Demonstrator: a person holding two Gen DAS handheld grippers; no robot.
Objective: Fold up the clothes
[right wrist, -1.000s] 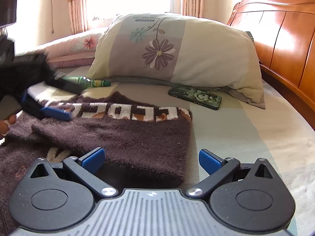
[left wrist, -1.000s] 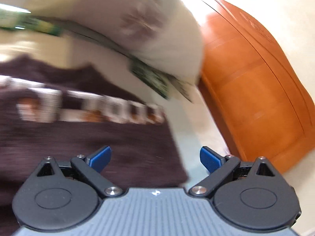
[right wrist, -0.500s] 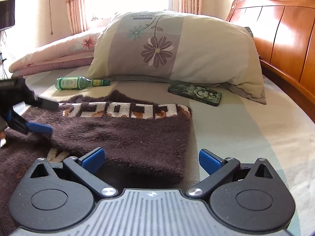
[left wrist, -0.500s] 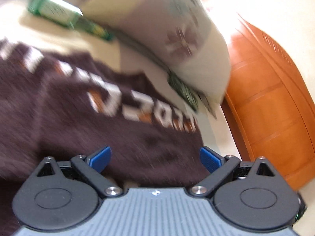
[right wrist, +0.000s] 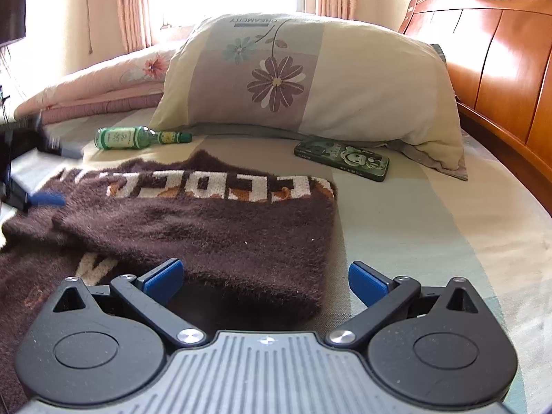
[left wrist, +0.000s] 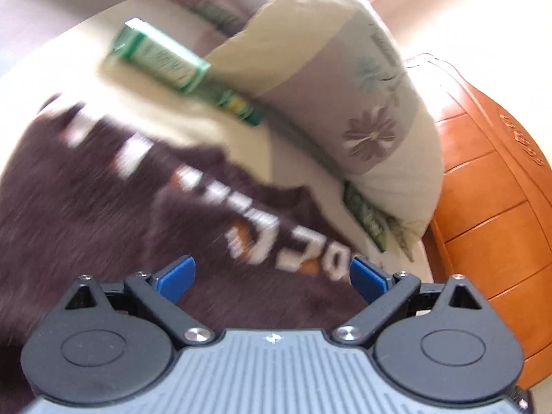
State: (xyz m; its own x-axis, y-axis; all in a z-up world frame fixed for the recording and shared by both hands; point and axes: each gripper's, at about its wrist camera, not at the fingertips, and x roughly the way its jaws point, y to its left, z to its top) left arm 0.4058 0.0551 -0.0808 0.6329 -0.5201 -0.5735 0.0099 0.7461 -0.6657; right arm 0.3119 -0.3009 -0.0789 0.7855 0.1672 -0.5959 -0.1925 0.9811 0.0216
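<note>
I have the brown sweater lying on the bed, at the centre of my right wrist view and running out to 9 o'clock. One part already lies doubled over the rest, its thick folded edge just ahead of my right gripper. So I judge the first fold made. What is left, I think, is the remaining folds and a squaring-up; the layers at 9 o'clock look uneven.

Both jaws stand wide and hold nothing. My left gripper hovers over the lettered band of the sweater; that view is blurred, so I cannot tell whether it touches the knit.

At 12 o'clock sits a pillow, with a green bottle at 11 and a phone at 1, both clear of the sweater.
</note>
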